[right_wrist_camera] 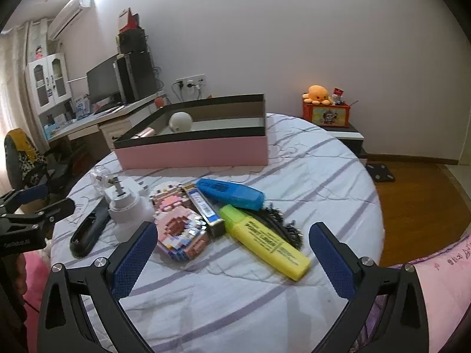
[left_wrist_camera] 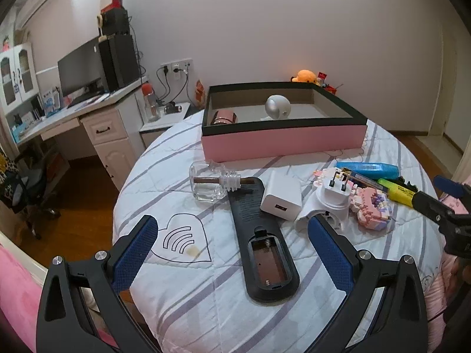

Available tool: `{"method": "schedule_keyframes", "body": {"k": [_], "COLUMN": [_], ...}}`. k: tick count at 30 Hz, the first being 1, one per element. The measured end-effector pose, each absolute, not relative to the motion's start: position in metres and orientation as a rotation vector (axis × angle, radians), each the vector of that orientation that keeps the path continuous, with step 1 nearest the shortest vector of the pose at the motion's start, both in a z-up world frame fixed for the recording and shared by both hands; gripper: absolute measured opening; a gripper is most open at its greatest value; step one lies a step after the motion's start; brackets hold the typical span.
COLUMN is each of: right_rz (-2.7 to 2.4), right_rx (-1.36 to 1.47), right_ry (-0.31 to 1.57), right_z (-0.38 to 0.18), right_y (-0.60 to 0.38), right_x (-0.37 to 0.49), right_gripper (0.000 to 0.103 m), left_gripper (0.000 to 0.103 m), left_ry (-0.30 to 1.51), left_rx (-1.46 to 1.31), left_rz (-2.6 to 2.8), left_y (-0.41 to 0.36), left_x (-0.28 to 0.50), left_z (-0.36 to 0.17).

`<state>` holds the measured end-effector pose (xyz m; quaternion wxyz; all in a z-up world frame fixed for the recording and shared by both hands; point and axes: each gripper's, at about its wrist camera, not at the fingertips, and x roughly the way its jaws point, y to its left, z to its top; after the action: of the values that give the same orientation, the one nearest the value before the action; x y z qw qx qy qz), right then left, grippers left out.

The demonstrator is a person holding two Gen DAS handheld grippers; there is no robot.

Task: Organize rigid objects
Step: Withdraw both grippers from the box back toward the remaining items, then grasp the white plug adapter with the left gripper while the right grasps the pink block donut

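On the left of the bed (left_wrist_camera: 182, 309), the left gripper (left_wrist_camera: 232, 229) is being held low over the striped cover with its fingers spread wide and nothing between them. Just ahead of it, a glass bottle (left_wrist_camera: 207, 184) is lying on its side, its neck touching the far end of a black remote (left_wrist_camera: 259, 247), which is lying face down with its battery bay uncovered. Beside the remote a white charger (left_wrist_camera: 281, 198) is resting, and next to it a white plug adapter (left_wrist_camera: 332, 197) is standing with its prongs up. Further right, a pink block model (right_wrist_camera: 182, 229) is lying against the adapter, with a small tin (right_wrist_camera: 203, 206) wedged beside it, a blue case (right_wrist_camera: 231, 192) behind, and a yellow highlighter (right_wrist_camera: 265, 241) lying partly over a dark chain (right_wrist_camera: 282, 226). The right gripper (right_wrist_camera: 232, 229) is being held released above the highlighter, its pads well apart and empty. Behind the whole cluster, a pink box (left_wrist_camera: 282, 142) with a black rim is sitting open, and inside it a silver round object (left_wrist_camera: 278, 106) and a rose-coloured cylinder (left_wrist_camera: 225, 117) are resting, the cylinder at the left end.
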<state>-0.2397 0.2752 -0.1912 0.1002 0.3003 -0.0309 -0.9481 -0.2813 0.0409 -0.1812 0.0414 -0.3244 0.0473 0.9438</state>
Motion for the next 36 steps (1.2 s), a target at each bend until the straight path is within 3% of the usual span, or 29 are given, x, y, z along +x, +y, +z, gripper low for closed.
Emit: {"method": "schedule_keyframes", "body": {"k": [25,30,32,36], "right_rz": [-2.694,-2.650,-2.634,-2.622], "right_rx": [1.021,1.046,1.076,1.117], "right_ry": [-0.062,-0.043,-0.038,-0.044], "right_z": [-0.209,-0.215,-0.220,-0.227], "right_y": [0.244,0.226,0.221,0.218], "right_x": [-0.254,-0.263,-0.269,-0.277], "right_gripper": [0.102,0.088,0.073,0.072], "left_gripper": [0.103,0.103,0.103,0.103], "left_ry": [0.190,0.160,0.156,0.169], "left_rx": [-1.072,-1.070,-1.066,-1.061], "left_rz": [2.833,2.841,2.838,2.824], "left_y": [0.038,0.028,0.028,0.033], "left_x": [-0.282,-0.281,-0.280,-0.280], "left_z": [-0.201,-0.198,-0.198,-0.198]}}
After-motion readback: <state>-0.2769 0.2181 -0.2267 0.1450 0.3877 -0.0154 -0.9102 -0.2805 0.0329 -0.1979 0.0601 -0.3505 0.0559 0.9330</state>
